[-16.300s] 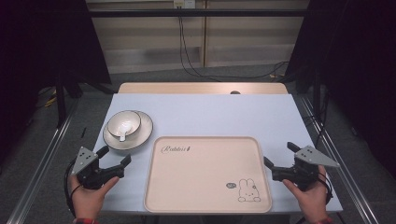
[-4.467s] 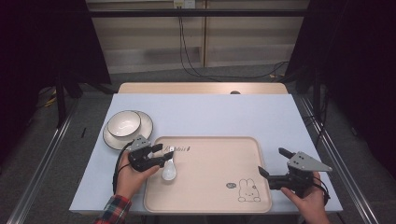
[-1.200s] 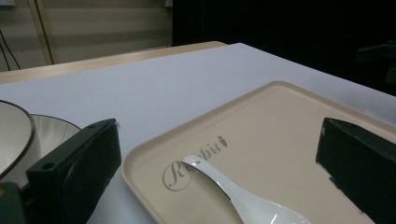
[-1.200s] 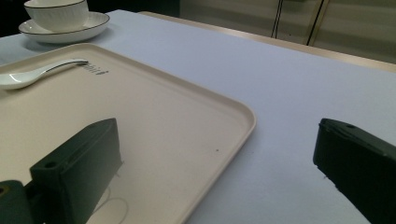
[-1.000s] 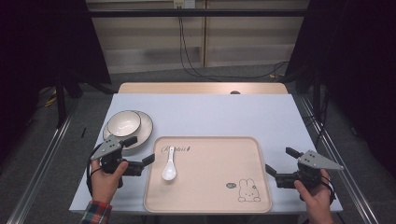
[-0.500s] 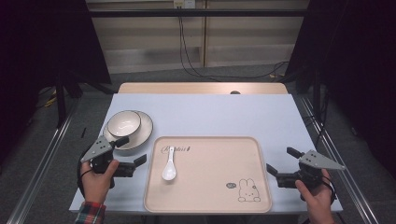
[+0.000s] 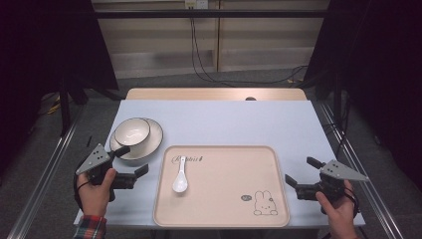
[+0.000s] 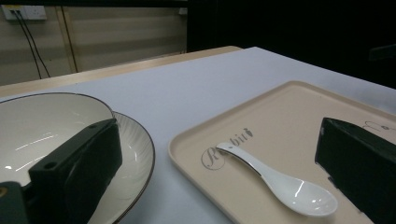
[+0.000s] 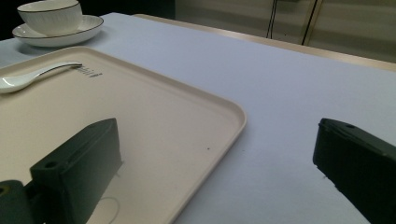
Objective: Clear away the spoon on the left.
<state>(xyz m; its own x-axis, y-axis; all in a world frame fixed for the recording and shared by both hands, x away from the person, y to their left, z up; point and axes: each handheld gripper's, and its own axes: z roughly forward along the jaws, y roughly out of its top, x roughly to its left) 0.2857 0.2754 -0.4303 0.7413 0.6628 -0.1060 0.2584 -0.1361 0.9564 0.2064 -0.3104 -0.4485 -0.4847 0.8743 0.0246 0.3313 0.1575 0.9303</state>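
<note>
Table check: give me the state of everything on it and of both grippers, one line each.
Spoon: lying flat on the tray's left part, bowl end toward the person, free of both grippers.
Bowl: upright on the plate, looks empty.
Plate: flat on the table, left of the tray, under the bowl.
Tray: flat on the table, carrying the spoon.
Left gripper: open, holding nothing, beside the plate.
Right gripper: open, holding nothing, right of the tray.

We see a pale blue-grey table (image 7: 239, 122) with a wooden strip (image 7: 214, 94) along its far edge. Beyond it: grey floor (image 7: 164, 82), beige panelled wall (image 7: 149, 35), black cables (image 7: 199, 55) hanging from a wall socket (image 7: 195, 4), dark curtains (image 7: 45, 45) either side.
</note>
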